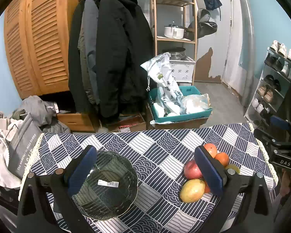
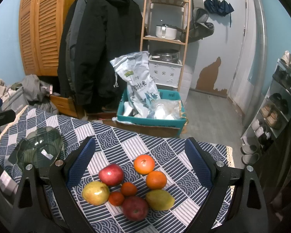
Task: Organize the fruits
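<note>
A dark glass bowl point(image 1: 108, 182) with a barcode sticker sits on the blue patterned tablecloth point(image 1: 155, 155). My left gripper point(image 1: 145, 172) is open and empty above the table, its left finger over the bowl's near left rim. A pile of fruit lies to the right: two red apples point(image 2: 111, 174), two yellow mangoes point(image 2: 96, 192), and several oranges point(image 2: 144, 164). My right gripper point(image 2: 140, 167) is open and empty, hovering over the fruit pile with its fingers on either side. The bowl also shows in the right wrist view point(image 2: 38, 149), at the left.
Beyond the table's far edge stand a teal box point(image 1: 180, 106) with bags, hanging black coats point(image 1: 110, 58), a wooden shelf point(image 1: 174, 19) and a shoe rack point(image 1: 273, 81). A grey bag point(image 1: 21, 145) and laundry lie at the table's left.
</note>
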Action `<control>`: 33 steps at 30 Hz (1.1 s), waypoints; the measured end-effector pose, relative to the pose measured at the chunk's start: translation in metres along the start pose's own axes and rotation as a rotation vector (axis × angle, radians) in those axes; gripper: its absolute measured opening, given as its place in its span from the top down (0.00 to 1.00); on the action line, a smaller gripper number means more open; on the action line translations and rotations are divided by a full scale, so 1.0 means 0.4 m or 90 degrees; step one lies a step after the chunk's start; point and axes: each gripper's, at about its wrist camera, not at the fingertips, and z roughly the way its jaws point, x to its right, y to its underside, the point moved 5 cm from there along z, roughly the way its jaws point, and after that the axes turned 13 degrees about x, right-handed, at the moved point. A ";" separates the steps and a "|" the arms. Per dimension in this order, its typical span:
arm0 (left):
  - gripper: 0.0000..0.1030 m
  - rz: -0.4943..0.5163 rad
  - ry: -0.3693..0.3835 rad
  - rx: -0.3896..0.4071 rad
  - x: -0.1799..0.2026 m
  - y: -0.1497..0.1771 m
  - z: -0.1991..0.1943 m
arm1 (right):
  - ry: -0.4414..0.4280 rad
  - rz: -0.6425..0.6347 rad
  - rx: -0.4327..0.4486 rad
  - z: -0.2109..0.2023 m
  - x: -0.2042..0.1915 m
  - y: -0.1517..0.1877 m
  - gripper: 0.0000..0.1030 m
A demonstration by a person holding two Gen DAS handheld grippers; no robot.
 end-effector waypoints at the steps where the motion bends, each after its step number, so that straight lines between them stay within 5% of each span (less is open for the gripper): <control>1: 0.01 0.000 0.000 0.000 0.000 0.000 0.000 | -0.001 0.000 0.000 0.000 0.000 -0.001 0.11; 33: 0.01 0.005 -0.005 -0.008 0.020 0.018 0.007 | 0.002 -0.001 -0.001 -0.004 0.003 0.000 0.11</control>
